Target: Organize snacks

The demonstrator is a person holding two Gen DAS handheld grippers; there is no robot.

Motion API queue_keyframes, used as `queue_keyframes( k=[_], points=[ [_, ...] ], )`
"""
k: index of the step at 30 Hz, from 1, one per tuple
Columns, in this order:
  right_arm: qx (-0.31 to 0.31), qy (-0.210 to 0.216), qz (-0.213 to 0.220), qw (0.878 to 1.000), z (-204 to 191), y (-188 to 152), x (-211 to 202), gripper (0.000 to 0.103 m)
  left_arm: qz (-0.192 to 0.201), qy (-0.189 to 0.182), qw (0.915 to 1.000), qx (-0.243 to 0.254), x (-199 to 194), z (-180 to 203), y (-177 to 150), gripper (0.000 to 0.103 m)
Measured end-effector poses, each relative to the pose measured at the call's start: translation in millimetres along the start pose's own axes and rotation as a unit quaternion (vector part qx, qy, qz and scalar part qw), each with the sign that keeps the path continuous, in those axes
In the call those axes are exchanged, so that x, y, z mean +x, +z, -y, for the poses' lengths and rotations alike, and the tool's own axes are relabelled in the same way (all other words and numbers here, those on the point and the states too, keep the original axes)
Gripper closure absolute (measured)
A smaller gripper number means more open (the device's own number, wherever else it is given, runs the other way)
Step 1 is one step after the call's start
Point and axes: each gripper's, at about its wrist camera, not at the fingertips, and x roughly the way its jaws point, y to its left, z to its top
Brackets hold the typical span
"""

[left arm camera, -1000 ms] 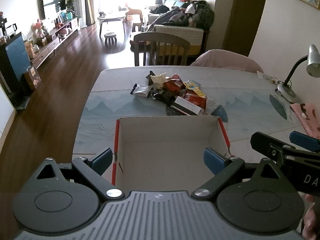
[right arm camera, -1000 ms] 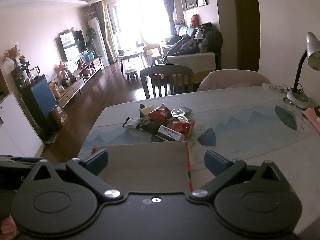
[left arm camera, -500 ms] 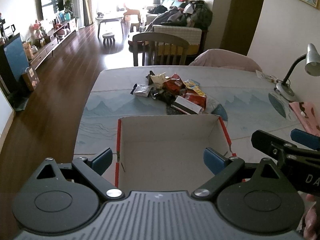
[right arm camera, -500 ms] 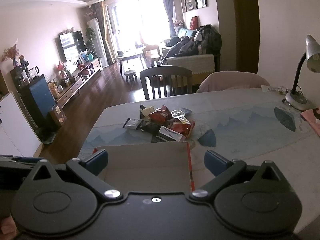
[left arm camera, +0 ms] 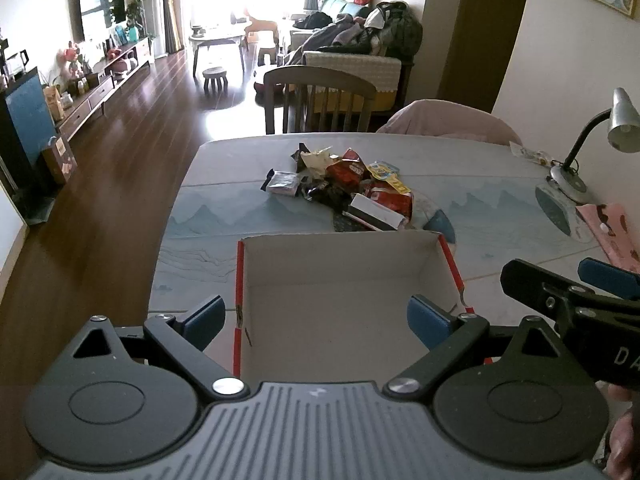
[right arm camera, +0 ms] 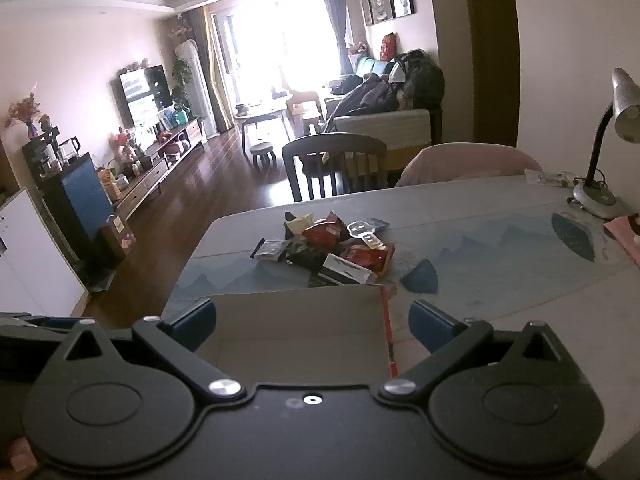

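Note:
A heap of snack packets [left arm camera: 344, 188] [right arm camera: 328, 246] lies mid-table: red bags, dark wrappers, a silver pouch and a black-and-white box. Just in front of it stands an open cardboard box [left arm camera: 344, 300] [right arm camera: 296, 328] with red edges and nothing inside. My left gripper [left arm camera: 318, 318] hovers open over the box's near part, fingers spread wide and holding nothing. My right gripper [right arm camera: 312, 326] is open too, above the box's right edge, and its side shows at the right of the left wrist view.
A desk lamp [left arm camera: 580, 148] [right arm camera: 604, 152] and a pink cloth [left arm camera: 608, 228] sit at the table's right. A wooden chair [left arm camera: 320, 100] and a pink-covered chair [left arm camera: 448, 120] stand behind the far edge. The table's left edge drops to wooden floor [left arm camera: 100, 200].
Both views have shifted slightly; the box and snack heap sit marginally lower and nearer in frame. Both grippers stay open and hold nothing.

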Motion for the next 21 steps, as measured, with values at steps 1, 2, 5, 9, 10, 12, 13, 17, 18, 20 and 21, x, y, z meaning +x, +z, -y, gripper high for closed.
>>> queue_keyframes(
  k=[1,2,5,9,10,12,13,17,18,20,21],
  points=[
    [0.0,0.0,-0.001,1.0,-0.1,0.1,0.5,0.0,-0.001,0.0,1.0,0.0,0.8,0.0,-0.1,0.005],
    [-0.001,0.001,-0.003,1.0,0.3,0.2,2.1,0.0,-0.002,0.0,1.0,0.0,1.7,-0.2,0.1,0.005],
    [-0.002,0.002,-0.006,1.0,3.0,1.3,7.0,0.0,-0.006,-0.002,1.0,-0.002,5.9,-1.5,2.0,0.005],
    [-0.003,0.011,-0.014,1.0,6.4,6.0,15.6,0.001,-0.016,0.001,0.9999,-0.003,13.4,-2.5,8.0,0.005],
    [-0.004,0.014,-0.017,1.0,6.5,6.4,18.3,0.001,-0.018,0.002,0.9998,-0.002,15.8,-2.3,9.8,0.005],
    [-0.008,0.02,-0.023,1.0,9.6,10.3,24.2,0.001,-0.02,0.003,0.9998,0.0,20.3,-0.9,13.6,0.005],
    [-0.008,0.022,-0.026,0.999,10.0,12.0,26.3,0.001,-0.023,0.004,0.9997,0.0,23.2,0.2,15.5,0.005],
    [-0.008,0.033,-0.046,0.998,18.9,15.9,39.3,0.002,-0.036,0.005,0.9993,0.001,34.4,5.6,21.3,0.005],
    [-0.009,0.037,-0.052,0.998,21.3,17.7,42.8,0.002,-0.038,0.004,0.9993,0.003,37.2,6.7,23.2,0.005],
    [-0.012,0.044,-0.06,0.997,25.4,23.4,48.2,0.003,-0.039,0.006,0.9992,0.005,41.9,9.2,27.8,0.005],
    [-0.015,0.045,-0.061,0.997,27.8,27.2,50.9,0.003,-0.039,0.008,0.9992,0.007,44.3,11.0,30.8,0.005]
  ],
)
